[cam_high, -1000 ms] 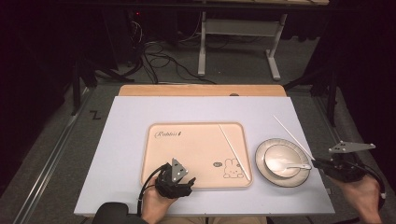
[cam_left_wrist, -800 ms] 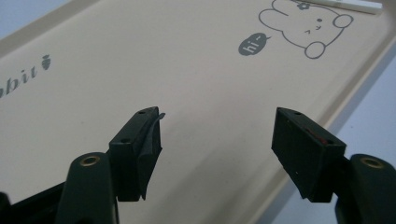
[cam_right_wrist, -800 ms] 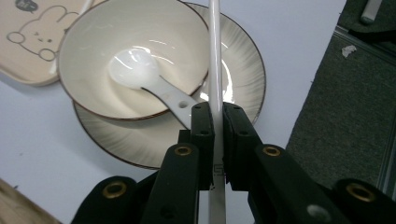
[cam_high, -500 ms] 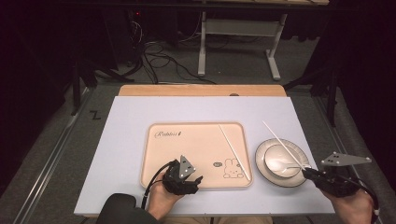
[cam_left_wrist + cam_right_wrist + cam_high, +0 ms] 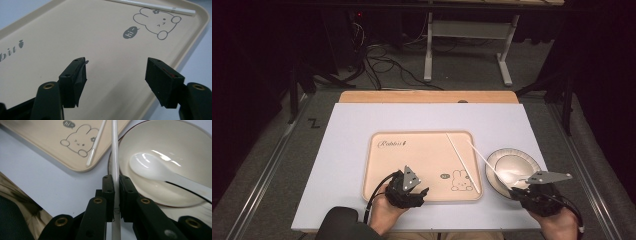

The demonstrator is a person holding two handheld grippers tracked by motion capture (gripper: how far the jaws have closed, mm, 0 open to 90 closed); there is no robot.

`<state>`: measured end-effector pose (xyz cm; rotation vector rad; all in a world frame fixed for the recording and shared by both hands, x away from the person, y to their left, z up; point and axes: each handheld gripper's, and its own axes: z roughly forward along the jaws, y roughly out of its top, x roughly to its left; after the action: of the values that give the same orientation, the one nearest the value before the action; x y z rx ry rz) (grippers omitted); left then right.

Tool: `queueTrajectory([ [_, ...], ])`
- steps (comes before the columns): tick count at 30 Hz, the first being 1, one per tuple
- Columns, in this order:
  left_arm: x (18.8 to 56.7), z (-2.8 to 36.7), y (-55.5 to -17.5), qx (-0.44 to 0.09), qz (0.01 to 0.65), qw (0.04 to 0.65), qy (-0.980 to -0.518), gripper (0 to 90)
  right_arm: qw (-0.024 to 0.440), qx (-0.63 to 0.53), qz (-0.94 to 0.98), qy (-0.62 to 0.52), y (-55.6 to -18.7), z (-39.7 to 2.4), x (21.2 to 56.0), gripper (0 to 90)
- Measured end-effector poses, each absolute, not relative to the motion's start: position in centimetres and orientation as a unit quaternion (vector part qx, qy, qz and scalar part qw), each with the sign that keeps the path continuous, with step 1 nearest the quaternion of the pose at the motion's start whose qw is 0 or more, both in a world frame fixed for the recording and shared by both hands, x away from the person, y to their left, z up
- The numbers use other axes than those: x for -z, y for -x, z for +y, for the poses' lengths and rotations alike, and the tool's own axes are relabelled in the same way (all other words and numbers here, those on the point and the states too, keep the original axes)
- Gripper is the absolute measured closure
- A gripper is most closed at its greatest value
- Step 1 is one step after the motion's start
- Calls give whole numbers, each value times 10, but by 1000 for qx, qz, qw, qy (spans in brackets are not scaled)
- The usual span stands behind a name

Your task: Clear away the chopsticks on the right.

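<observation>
The right gripper (image 5: 115,182) pinches a chopstick (image 5: 114,150) in its jaws (left gripper (image 5: 116,72) spread), a clamp the high view blurs.

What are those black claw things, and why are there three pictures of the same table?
A person sits at a table holding a grabbing tool in each hand. One picture comes from a camera above. The other two come from small cameras riding on the tools, looking along their black fingers. On the table lies a tan tray with a bunny drawing and one white chopstick on it. Beside it sits a bowl with a white spoon inside. The left gripper is open over the tray, holding nothing. The right gripper pinches a second chopstick.
</observation>
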<state>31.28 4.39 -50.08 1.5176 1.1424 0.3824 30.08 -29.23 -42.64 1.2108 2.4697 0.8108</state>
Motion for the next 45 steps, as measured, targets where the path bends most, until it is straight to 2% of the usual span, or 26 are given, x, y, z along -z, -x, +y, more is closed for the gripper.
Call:
queueTrajectory([
  [8,502,44,-310,-169,484,564,-648,332,141,-271,866,-396,-305,-264,440,850],
  [45,506,61,-292,-190,505,552,-636,328,105,-228,887,-387,-348,-197,476,846],
])
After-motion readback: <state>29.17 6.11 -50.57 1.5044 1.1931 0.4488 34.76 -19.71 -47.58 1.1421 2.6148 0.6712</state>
